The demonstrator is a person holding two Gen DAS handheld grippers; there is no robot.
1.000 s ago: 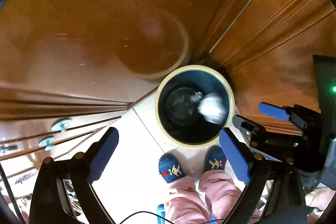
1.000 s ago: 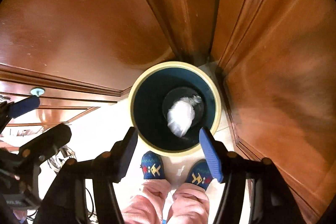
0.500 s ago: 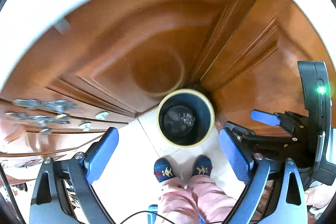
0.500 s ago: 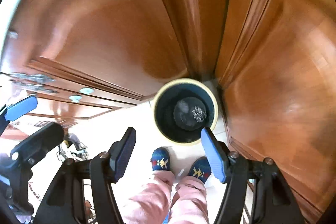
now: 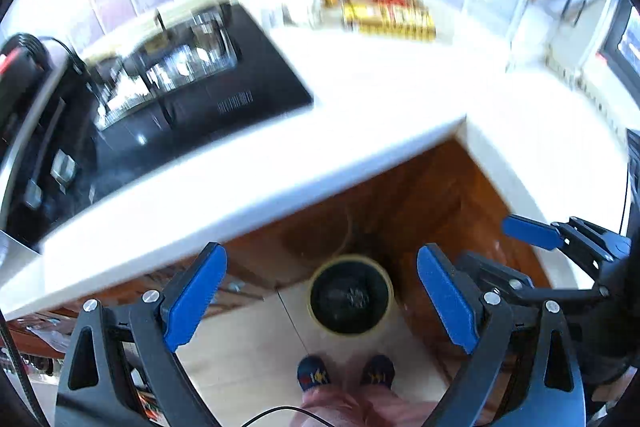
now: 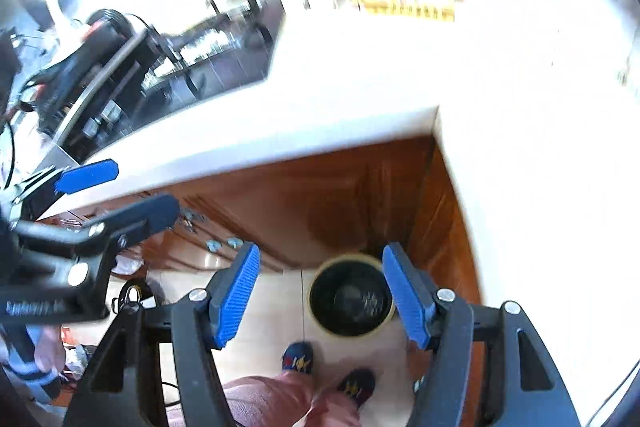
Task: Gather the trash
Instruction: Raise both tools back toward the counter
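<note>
A round bin with a cream rim and dark inside (image 5: 351, 298) stands on the floor in the cabinet corner, far below; it also shows in the right wrist view (image 6: 351, 301). A small pale scrap lies at its bottom. My left gripper (image 5: 320, 301) is open and empty, high above the bin. My right gripper (image 6: 322, 293) is open and empty too, beside the left one, whose blue pads (image 6: 86, 177) show at the left. The right gripper's fingers (image 5: 532, 233) show at the right of the left wrist view.
A white L-shaped counter (image 5: 380, 99) now fills the upper view, with a black cooktop (image 5: 168, 95) at left and a yellow packet (image 5: 388, 15) at the back by the tiled wall. Wooden cabinet doors (image 6: 320, 195) sit below. The person's blue slippers (image 5: 344, 377) stand by the bin.
Both grippers have risen and tilted up from close over the bin to above counter height. The white crumpled trash that was falling into the bin now lies at its bottom.
</note>
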